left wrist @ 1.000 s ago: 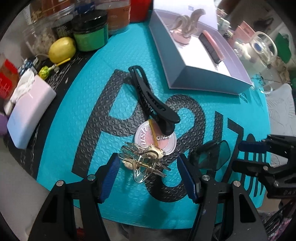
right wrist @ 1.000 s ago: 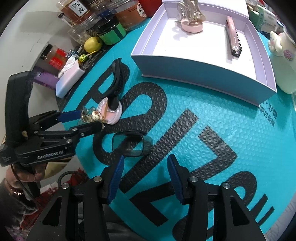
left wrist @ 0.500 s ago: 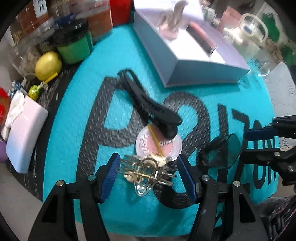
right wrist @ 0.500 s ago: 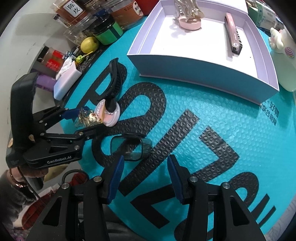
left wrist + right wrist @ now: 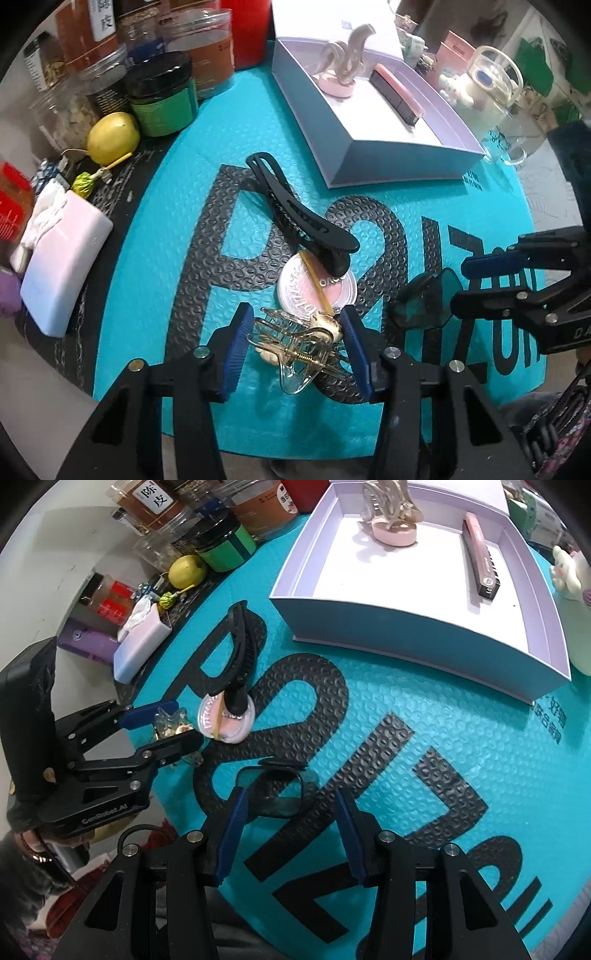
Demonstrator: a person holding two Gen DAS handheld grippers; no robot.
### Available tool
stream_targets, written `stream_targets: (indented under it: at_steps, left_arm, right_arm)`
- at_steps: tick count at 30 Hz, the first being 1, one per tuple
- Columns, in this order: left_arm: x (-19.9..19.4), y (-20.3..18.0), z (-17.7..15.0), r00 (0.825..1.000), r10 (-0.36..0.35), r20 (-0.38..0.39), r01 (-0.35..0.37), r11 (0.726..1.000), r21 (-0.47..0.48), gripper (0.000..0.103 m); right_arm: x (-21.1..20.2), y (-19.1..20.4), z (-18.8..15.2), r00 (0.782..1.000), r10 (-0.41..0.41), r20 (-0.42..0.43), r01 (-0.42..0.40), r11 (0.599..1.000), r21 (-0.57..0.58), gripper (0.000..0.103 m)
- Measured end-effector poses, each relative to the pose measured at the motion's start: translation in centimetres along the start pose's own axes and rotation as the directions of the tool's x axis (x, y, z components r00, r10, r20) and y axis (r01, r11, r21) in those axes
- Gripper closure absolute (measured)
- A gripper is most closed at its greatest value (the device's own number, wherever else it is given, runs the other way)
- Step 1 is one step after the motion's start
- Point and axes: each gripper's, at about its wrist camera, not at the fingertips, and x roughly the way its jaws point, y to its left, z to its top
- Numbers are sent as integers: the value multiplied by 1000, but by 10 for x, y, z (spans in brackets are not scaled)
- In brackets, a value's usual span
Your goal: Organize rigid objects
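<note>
Jaws of the left gripper [image 5: 298, 345] pinch a clear hair claw [image 5: 295, 345]; the right gripper [image 5: 290, 834] stands spread, a dark lens [image 5: 271, 794] at its twelve o'clock.

Both tools share one build. The left claw [image 5: 295, 343] has matte black plastic arms ending in ribbed blue pads [image 5: 236, 343], with silver screw heads catching the light on each arm. Same on the right claw [image 5: 290, 830]: black frame, blue pads, round silver screws in pairs. From the right wrist view, the left tool's side carries white "GenRobot.AI" lettering, a chunky black body behind it, and a thin black cable looping below. At that wrist, a beaded bracelet [image 5: 35, 853] and dark clothing.
</note>
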Motion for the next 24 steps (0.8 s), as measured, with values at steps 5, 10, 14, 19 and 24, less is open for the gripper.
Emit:
stream_targets:
  at_steps: [5, 10, 14, 19, 24]
  left_arm:
    - [-12, 7, -4, 1000, -2, 13, 2, 1000, -30, 55]
    - [-15, 8, -7, 1000, 14, 7, -13, 997, -73, 55]
    - [-17, 14, -12, 1000, 23, 1, -23, 995, -97, 55]
    - [-15, 14, -15, 999, 39, -13, -40, 993, -113, 55]
    - [-15, 10, -15, 999, 45, -24, -47, 993, -112, 55]
  right_arm:
    - [5, 4, 2, 1000, 17, -7, -17, 1000, 3, 50]
    - [14, 12, 4, 1000, 16, -25, -17, 1000, -2, 35]
    - [22, 19, 8, 1000, -13, -19, 12, 1000, -20, 35]
    - [34, 21, 11, 997, -69, -33, 68, 997, -31, 39]
    - [31, 21, 9, 997, -80, -19, 79, 996, -38, 54]
